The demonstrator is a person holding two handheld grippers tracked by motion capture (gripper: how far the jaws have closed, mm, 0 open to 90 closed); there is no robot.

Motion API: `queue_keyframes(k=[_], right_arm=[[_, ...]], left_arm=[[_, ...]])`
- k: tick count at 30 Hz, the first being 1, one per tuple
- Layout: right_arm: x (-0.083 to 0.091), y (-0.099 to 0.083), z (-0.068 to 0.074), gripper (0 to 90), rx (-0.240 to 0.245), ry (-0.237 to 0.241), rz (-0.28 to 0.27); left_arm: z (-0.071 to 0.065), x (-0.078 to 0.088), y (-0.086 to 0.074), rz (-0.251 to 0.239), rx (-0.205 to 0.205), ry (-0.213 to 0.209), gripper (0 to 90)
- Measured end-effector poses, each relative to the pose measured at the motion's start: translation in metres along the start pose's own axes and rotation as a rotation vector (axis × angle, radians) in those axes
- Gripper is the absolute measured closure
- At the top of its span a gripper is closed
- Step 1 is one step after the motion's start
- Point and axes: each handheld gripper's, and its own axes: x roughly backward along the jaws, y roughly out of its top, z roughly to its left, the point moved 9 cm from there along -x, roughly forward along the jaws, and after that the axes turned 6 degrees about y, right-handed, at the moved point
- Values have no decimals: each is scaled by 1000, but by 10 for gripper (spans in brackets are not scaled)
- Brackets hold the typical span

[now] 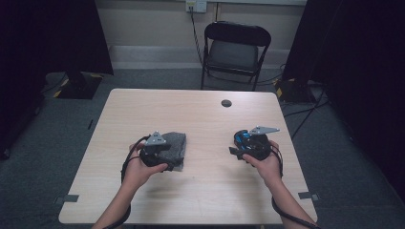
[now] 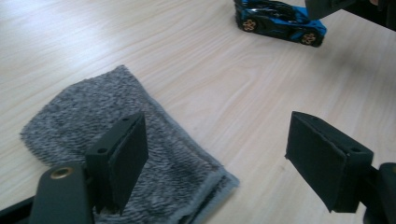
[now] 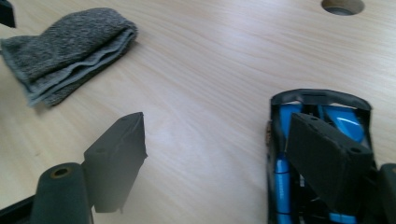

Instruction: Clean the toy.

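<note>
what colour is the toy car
Blue with black trim, toy car; clearest in the left gripper view.

We find no text, label, brand, number or sign that can be read in any of the views. The blue toy car (image 2: pixel 279 21) bears no legible marking, and the grey folded towel (image 3: pixel 65 46) carries no tag that we can make out.

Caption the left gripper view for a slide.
Open hand-held gripper above a folded grey towel, blue toy car beyond on the wooden table.
</note>
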Motion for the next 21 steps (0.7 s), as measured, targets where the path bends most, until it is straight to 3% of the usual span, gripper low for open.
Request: queue_keyframes(k=[3,10,16,21], right_arm=[[2,-3,11,188,19,20,-1],[4,-12,32,184,50,65,-2],[3,-26,51,171,56,113,3],[-1,-40,69,171,103,140,29]], left_arm=[[-9,1,-2,-3,8,-16,189],[-32,-3,-6,-6,-23,-54,189],[-55,-13,-18,17,-61,-85,189],[-73,-23,-33,50,-92,-115,190]])
